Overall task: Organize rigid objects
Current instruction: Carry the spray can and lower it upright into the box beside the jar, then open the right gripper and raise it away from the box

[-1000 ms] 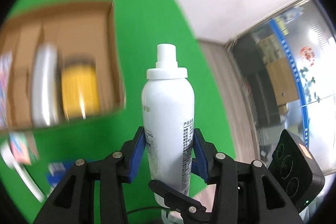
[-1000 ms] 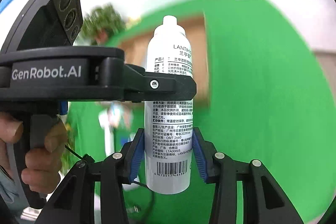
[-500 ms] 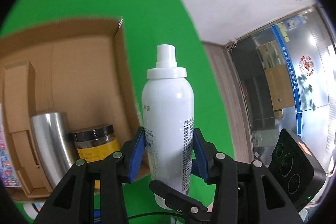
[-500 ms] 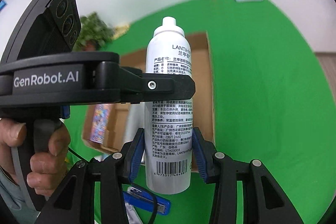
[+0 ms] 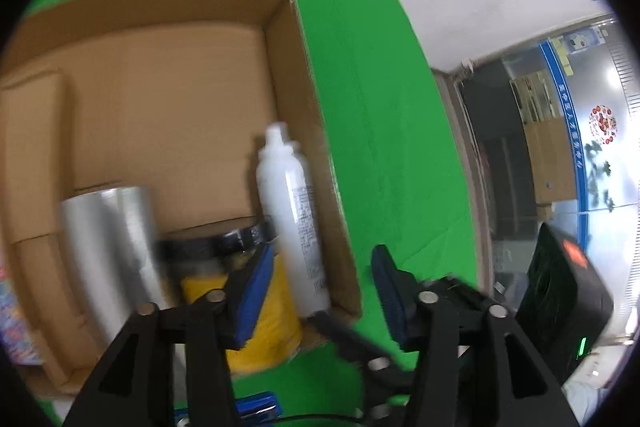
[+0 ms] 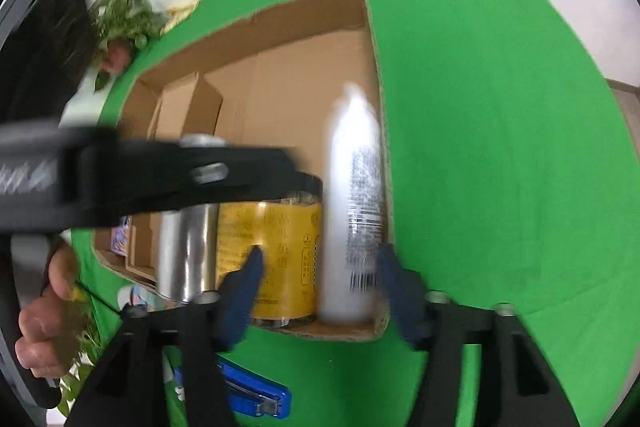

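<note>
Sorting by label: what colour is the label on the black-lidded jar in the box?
Yellow. The jar shows it best in the right wrist view, standing beside the white spray bottle.

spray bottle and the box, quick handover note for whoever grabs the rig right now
Left gripper: jaws have just been opening, nothing between the pads.
Right gripper: jaws have just been opening; the pads flank the white spray bottle but look clear of it.
The bottle stands upright in the near right corner of the cardboard box, beside the yellow jar with a black lid and the silver cylinder.
Done: bottle placed in the box.
Left: blue stapler lies on the green cloth in front of the box; probably the next item. Back both grippers off without tipping the bottle.
</note>
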`<action>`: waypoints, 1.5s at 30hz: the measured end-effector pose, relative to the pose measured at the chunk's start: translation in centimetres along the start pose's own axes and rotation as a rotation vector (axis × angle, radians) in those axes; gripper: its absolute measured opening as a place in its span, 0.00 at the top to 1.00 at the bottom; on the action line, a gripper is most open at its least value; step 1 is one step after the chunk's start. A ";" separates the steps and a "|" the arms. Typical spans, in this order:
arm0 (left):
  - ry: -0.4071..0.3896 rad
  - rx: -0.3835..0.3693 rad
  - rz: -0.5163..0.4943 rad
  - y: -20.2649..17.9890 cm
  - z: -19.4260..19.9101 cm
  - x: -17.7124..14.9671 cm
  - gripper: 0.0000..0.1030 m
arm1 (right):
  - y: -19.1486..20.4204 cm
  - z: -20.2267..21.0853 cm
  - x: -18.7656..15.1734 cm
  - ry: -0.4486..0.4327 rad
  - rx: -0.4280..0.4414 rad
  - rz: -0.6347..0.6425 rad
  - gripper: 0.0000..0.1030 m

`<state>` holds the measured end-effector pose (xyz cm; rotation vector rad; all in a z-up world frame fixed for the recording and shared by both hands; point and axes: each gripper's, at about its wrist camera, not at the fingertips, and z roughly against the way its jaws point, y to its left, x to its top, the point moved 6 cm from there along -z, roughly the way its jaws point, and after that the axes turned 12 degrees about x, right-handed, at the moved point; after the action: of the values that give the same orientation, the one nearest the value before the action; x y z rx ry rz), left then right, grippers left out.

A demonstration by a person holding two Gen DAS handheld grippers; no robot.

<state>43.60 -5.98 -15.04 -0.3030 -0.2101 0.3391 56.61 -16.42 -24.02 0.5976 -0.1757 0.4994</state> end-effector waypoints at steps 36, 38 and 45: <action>-0.607 0.459 0.237 10.2 26.1 -23.5 0.01 | 21.6 23.7 -16.6 -0.226 -0.077 0.411 0.01; -0.620 0.468 0.229 11.4 26.5 -23.9 0.01 | 22.5 22.9 -16.7 -0.223 -0.090 0.404 0.01; -0.568 0.392 0.222 14.8 25.5 -24.7 0.01 | 26.2 20.9 -17.7 -0.203 -0.150 0.434 0.01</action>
<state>10.07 5.08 0.20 0.1679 -0.6613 0.6725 27.86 -16.89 0.67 0.4617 -0.5385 0.8368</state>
